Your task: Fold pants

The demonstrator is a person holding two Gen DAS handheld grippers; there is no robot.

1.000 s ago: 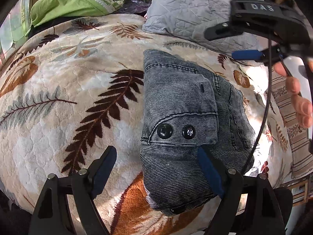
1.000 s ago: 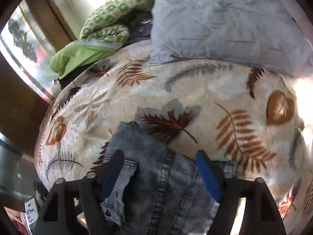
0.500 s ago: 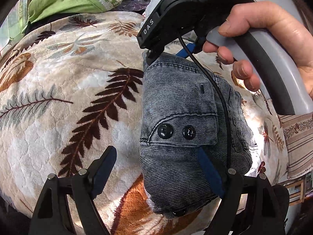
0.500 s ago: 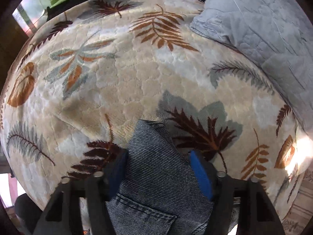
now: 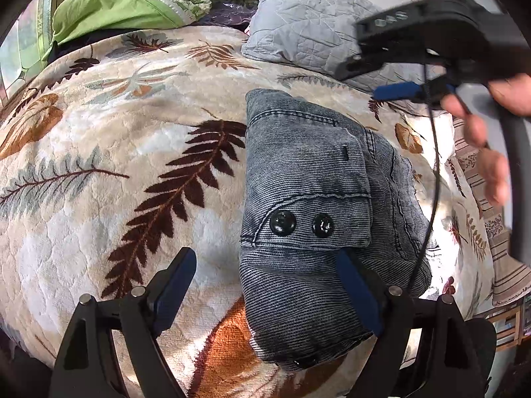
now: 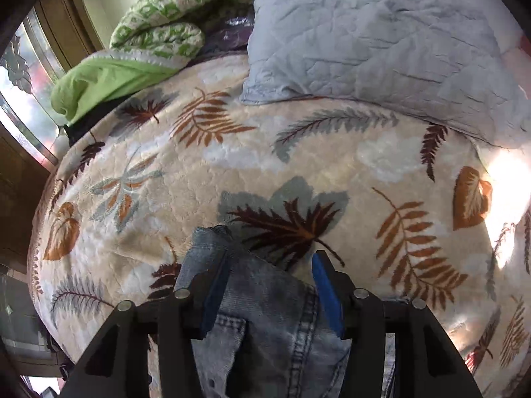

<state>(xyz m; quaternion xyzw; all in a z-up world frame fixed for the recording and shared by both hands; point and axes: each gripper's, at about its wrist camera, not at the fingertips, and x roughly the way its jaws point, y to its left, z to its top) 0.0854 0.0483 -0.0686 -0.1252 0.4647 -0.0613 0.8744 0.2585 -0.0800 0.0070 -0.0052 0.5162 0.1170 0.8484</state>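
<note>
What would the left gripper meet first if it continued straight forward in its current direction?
Probably the folded pants: the open left gripper points at their near edge on the blanket, though depth is unclear.

— What covers the bed?
— A cream plush blanket (image 5: 99, 225) printed with brown, rust and grey-blue fern and leaf shapes.

— And at the far end?
— A grey quilted pillow (image 6: 381, 39), beside it a bundled green-and-white patterned quilt (image 6: 166, 16) with a plain lime-green fabric (image 6: 99, 79) below it.

— Any window?
— Yes, at the left, a glazed window (image 6: 30, 93) in a brown wooden frame.

— How is the light?
— Bright sun falls on the blanket's right side (image 6: 507, 172); a striped cloth (image 5: 504, 265) hangs past the bed's right edge.
</note>
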